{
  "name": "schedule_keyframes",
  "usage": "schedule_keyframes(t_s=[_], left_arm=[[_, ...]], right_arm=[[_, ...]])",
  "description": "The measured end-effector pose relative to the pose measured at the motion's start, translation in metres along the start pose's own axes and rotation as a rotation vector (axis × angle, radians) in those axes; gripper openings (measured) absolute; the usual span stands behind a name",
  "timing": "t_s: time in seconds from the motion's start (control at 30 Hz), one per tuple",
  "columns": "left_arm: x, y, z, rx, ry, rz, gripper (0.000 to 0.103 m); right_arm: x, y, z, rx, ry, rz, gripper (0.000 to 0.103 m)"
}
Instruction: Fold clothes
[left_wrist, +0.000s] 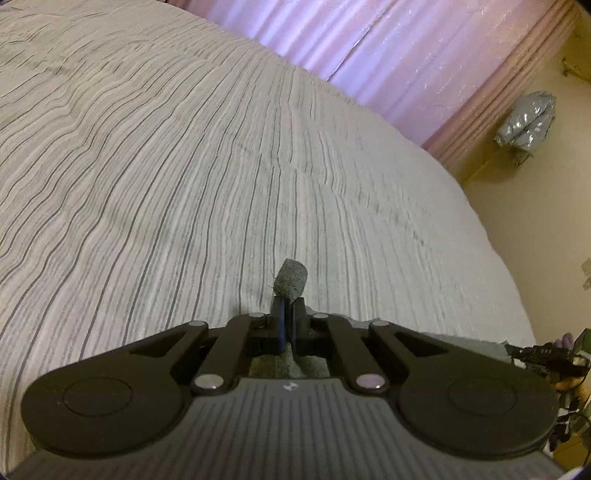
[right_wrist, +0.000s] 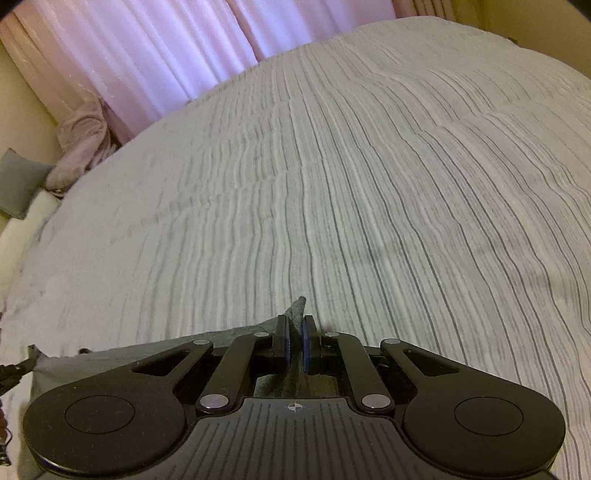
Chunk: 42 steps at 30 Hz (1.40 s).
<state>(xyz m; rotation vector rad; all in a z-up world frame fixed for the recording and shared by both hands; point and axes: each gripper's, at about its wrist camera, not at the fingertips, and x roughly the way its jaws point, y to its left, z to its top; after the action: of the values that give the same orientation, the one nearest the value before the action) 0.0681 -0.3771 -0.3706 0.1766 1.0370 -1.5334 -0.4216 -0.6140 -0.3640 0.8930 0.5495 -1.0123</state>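
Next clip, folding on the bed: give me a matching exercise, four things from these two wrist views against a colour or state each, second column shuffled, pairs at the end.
Column one:
1. left gripper
2. bedspread
3. curtain
4. cushion

Column two:
A. pale pink, hanging behind the bed
B. shut on a rolled bit of grey garment
C. grey-blue, lying beside the bed at the left edge of the right wrist view
D. pale with thin dark stripes, spread flat

Pairs: 1-B, 2-D, 3-A, 4-C
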Motion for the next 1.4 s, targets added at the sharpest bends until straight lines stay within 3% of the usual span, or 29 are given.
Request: schedule_keyframes(t_s=[0.13, 0.27, 0.3, 0.33, 0.37, 0.47, 0.57, 0.67, 0.73, 0.77, 0.8, 0.9, 0.97, 1.03, 1.1, 1.2, 1.3, 1.4], left_arm=[[0.014, -0.004, -0.002, 0.051, 0.044, 0.043, 0.002], [0.016, -0.010, 0.001, 0.096, 0.057, 0.199, 0.008], [0.010, -0.013, 0.003, 0.084, 0.033, 0.228, 0.008], [0.001, -0.017, 0.005, 0.080, -0.007, 0.245, 0.008], [-0.008, -0.022, 0.006, 0.076, -0.049, 0.260, 0.009], [-0.025, -0.041, 0.007, 0.087, -0.056, 0.186, 0.010], [-0.020, -0.049, 0.002, 0.056, 0.014, 0.108, 0.020], [-0.008, -0.052, 0.002, 0.055, 0.052, 0.071, 0.019], [-0.002, -0.069, 0.001, 0.110, 0.092, -0.040, 0.017], [0.005, -0.080, -0.004, 0.159, 0.130, -0.081, 0.011], [0.011, -0.092, -0.009, 0.211, 0.171, -0.118, 0.006], [0.041, -0.119, -0.033, 0.323, 0.288, -0.154, 0.003], [0.062, -0.126, -0.043, 0.397, 0.282, -0.067, 0.004], [0.078, -0.129, -0.047, 0.450, 0.256, 0.022, 0.003], [0.085, -0.118, -0.039, 0.392, 0.207, 0.058, 0.003], [0.075, -0.108, -0.028, 0.290, 0.129, 0.109, 0.003], [0.047, -0.108, -0.022, 0.266, 0.042, 0.180, 0.010], [0.005, -0.101, -0.030, 0.190, 0.028, 0.156, 0.009]], right_arm=[[0.017, 0.000, -0.006, -0.010, 0.044, -0.065, 0.006], [0.032, 0.003, -0.007, -0.018, 0.102, -0.120, 0.010], [0.031, 0.005, -0.005, -0.015, 0.104, -0.141, 0.040], [0.025, 0.010, -0.003, -0.014, 0.077, -0.195, 0.053], [0.015, 0.018, -0.002, -0.037, 0.030, -0.215, 0.058], [-0.013, 0.045, -0.002, -0.125, -0.080, -0.218, 0.058], [-0.020, 0.071, -0.011, -0.223, -0.053, -0.152, 0.058], [-0.010, 0.087, -0.021, -0.290, -0.010, -0.080, 0.058], [-0.002, 0.098, -0.026, -0.319, 0.019, -0.024, 0.048], [0.002, 0.103, -0.029, -0.334, 0.033, 0.005, 0.031], [0.007, 0.113, -0.035, -0.356, 0.065, 0.048, 0.026], [0.027, 0.143, -0.055, -0.450, 0.157, 0.119, 0.024], [0.050, 0.155, -0.065, -0.488, 0.229, 0.118, 0.024], [0.065, 0.151, -0.062, -0.497, 0.182, 0.045, 0.024], [0.079, 0.147, -0.058, -0.504, 0.128, -0.031, 0.024], [0.077, 0.129, -0.039, -0.383, 0.065, -0.075, 0.024], [0.054, 0.119, -0.033, -0.370, 0.012, -0.125, 0.025], [0.017, 0.111, -0.039, -0.335, 0.010, -0.093, 0.025]])
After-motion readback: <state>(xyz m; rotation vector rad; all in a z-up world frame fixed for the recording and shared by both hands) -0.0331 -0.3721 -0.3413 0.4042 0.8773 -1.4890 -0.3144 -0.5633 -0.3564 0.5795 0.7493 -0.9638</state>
